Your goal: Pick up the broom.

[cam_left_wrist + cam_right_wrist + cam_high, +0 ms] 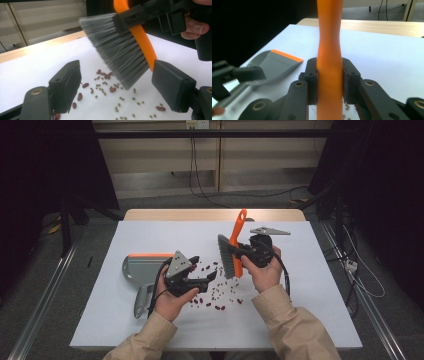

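Brush point(231, 254) clamped by its orange handle in the right gripper point(246, 251); left gripper point(205, 270) open, holding nothing, above scattered beans point(215, 296)

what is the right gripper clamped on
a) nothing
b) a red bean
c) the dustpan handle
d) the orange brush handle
d: in the right gripper view the right gripper has both jaws pressed against the orange brush handle, while the dustpan lies on the table apart from it.

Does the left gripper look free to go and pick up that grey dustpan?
Probably yes. The left gripper is open and holds nothing, and the dustpan lies just beside that hand on the table, nothing between them. The brush, held by the right gripper, is on the other side.
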### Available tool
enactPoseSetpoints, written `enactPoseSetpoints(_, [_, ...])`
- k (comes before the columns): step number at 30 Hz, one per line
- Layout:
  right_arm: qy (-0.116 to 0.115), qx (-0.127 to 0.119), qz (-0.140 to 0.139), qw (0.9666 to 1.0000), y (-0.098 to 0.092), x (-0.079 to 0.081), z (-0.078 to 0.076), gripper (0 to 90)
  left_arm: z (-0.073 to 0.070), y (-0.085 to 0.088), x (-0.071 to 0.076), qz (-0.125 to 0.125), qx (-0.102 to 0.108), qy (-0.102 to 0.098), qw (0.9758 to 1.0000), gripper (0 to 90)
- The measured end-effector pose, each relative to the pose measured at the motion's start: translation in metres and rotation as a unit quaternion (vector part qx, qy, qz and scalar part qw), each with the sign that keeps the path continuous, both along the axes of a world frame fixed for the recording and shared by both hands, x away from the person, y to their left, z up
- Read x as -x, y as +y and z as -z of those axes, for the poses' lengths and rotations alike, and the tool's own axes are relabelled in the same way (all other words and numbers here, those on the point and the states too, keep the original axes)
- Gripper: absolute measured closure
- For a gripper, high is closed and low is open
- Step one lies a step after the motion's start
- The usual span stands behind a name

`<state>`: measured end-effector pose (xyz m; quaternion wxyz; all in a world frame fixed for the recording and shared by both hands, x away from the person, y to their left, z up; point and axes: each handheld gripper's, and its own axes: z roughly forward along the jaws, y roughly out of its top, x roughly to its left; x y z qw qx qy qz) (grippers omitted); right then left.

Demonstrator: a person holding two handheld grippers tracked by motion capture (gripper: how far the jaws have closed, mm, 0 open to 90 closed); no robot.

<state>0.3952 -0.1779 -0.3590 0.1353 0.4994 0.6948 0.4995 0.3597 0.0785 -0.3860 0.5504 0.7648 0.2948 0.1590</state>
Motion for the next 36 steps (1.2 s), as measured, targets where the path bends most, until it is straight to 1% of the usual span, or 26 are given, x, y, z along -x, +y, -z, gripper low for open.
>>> enactPoseSetpoints(2, [0.001, 0.005, -0.001, 1.0000, -0.004, 0.000, 0.000, 70.8, -0.002, 0.004, -0.001, 0.001, 0.000, 0.001, 1.0000, 18.8])
enactPoseSetpoints(3, [0.002, 0.008, -0.002, 1.0000, -0.006, 0.000, 0.000, 70.8, -0.002, 0.006, -0.001, 0.003, 0.005, 0.005, 1.0000, 18.3])
enactPoseSetpoints(6, [0.003, 0.010, 0.000, 0.9999, -0.012, 0.000, 0.001, 70.8, -0.006, 0.013, -0.001, 0.008, 0.008, 0.002, 0.9999, 16.5])
enactPoseSetpoints(8, [0.002, 0.014, -0.002, 0.9999, -0.017, 0.000, 0.001, 70.8, -0.008, 0.017, -0.001, 0.010, 0.011, 0.006, 0.9999, 15.2])
enactPoseSetpoints(14, [0.005, 0.024, 0.004, 0.9997, -0.030, 0.001, 0.002, 70.8, -0.015, 0.032, -0.001, 0.021, 0.013, 0.013, 0.9996, 11.5])
enactPoseSetpoints(15, [0.005, 0.025, 0.006, 0.9997, -0.033, 0.001, 0.002, 70.8, -0.016, 0.035, -0.001, 0.021, 0.011, 0.012, 0.9996, 11.2])
enactPoseSetpoints(17, [0.006, 0.030, 0.007, 0.9995, -0.038, 0.001, 0.003, 70.8, -0.017, 0.041, -0.001, 0.023, 0.013, 0.014, 0.9996, 9.5])
enactPoseSetpoints(23, [0.014, 0.044, 0.019, 0.9988, -0.055, 0.003, 0.004, 70.8, -0.017, 0.061, -0.003, 0.015, 0.016, 0.017, 0.9996, 7.6])
enactPoseSetpoints(27, [0.020, 0.047, 0.024, 0.9984, -0.066, 0.005, 0.007, 70.8, -0.017, 0.075, -0.004, 0.011, 0.024, 0.019, 0.9995, 6.5])
enactPoseSetpoints(30, [0.029, 0.063, 0.027, 0.9972, -0.071, 0.006, 0.010, 70.8, -0.016, 0.082, -0.005, 0.006, 0.023, 0.019, 0.9995, 6.3])
enactPoseSetpoints(34, [0.040, 0.072, 0.030, 0.9962, -0.078, 0.005, 0.016, 70.8, -0.014, 0.088, -0.006, 0.002, 0.020, 0.021, 0.9996, 6.3])
enactPoseSetpoints(36, [0.047, 0.082, 0.034, 0.9949, -0.079, 0.004, 0.020, 70.8, -0.013, 0.091, -0.006, 0.000, 0.016, 0.023, 0.9996, 6.3])
